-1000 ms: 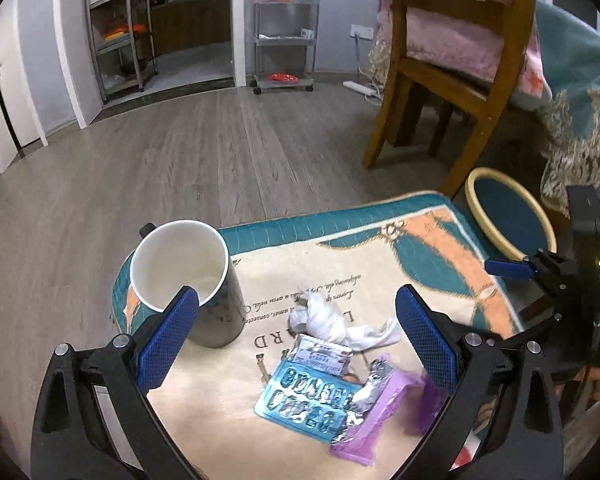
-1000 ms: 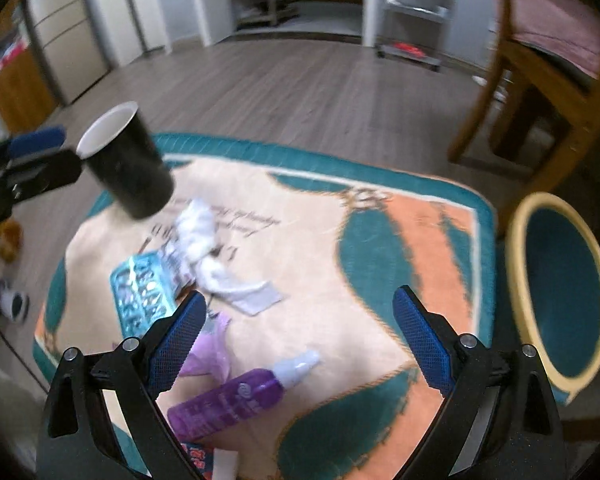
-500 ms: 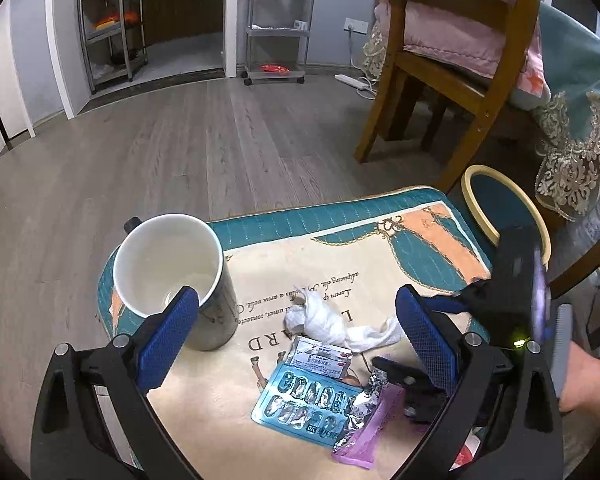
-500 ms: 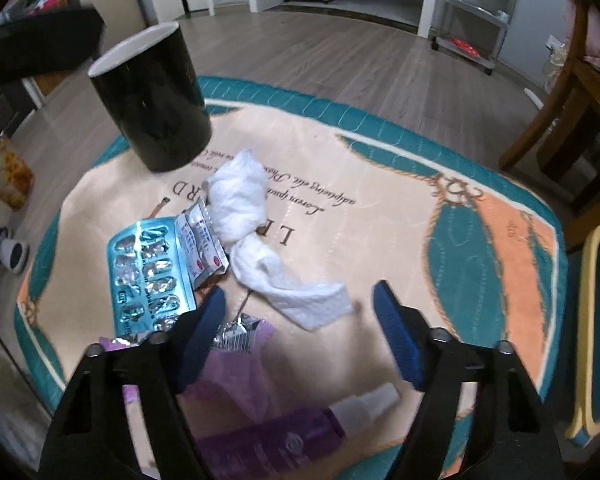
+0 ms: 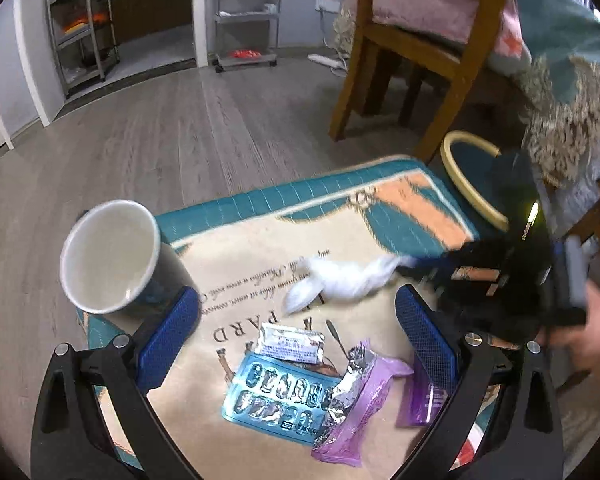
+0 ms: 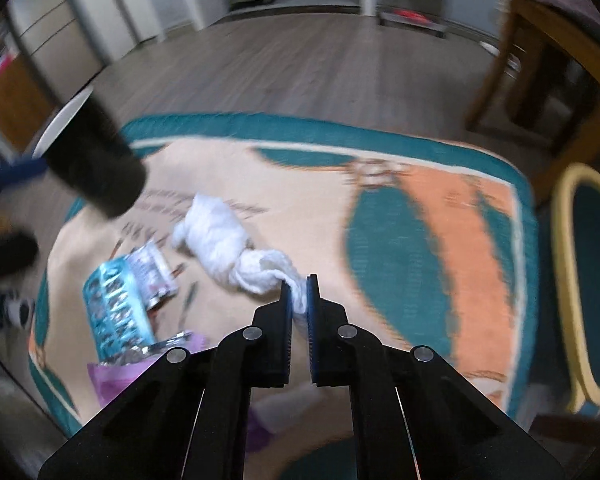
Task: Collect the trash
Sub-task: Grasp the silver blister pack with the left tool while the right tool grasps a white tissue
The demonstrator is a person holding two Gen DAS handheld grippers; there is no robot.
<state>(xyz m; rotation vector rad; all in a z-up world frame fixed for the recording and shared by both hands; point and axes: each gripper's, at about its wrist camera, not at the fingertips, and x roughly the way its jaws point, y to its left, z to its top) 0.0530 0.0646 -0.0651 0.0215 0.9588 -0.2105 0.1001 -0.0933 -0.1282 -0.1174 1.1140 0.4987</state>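
A crumpled white tissue lies on the rug; my right gripper is shut on its near end. In the left wrist view the tissue stretches toward the right gripper. My left gripper is open above a blue blister pack, a foil sachet and a purple wrapper. A black paper cup stands by the left finger. The blister pack and cup also show in the right wrist view.
The patterned rug lies on a wood floor. A round teal bin with a yellow rim sits at the rug's right edge, also in the left wrist view. A wooden chair stands behind. A purple bottle lies near the right finger.
My right gripper has come down and closed on the tissue's end, pulling it out to the right, away from the blister pack. The left gripper stays open, drifting slightly.
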